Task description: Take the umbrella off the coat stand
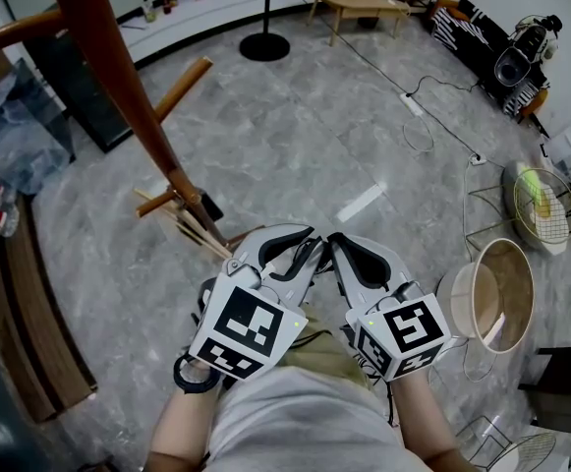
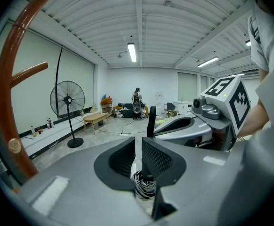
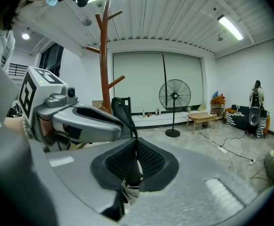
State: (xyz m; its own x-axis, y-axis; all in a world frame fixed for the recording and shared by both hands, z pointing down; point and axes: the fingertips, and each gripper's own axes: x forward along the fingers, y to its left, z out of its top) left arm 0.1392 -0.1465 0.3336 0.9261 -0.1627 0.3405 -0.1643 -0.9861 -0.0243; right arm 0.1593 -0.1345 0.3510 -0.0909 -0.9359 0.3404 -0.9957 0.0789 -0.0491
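I see no umbrella in any view. The brown wooden coat stand (image 1: pixel 118 77) rises at the upper left, its legs spreading on the floor just ahead of my grippers; it also stands in the right gripper view (image 3: pixel 103 55) and curves along the left edge of the left gripper view (image 2: pixel 4 79). Both grippers hang side by side close to the person's body. The left gripper (image 1: pixel 300 254) (image 2: pixel 138 147) is shut to a thin slit with nothing in it. The right gripper (image 1: pixel 342 249) (image 3: pixel 137 147) is shut, pads touching, empty. Their fingertips nearly meet.
A pedestal fan (image 1: pixel 264 45) (image 3: pixel 174 95) stands at the far wall, beside a low wooden table (image 1: pixel 359 0). A cable and power strip (image 1: pixel 413 104) lie across the floor. A round wooden basket (image 1: pixel 496 293) sits at my right, a dark bench (image 1: pixel 29 332) at my left.
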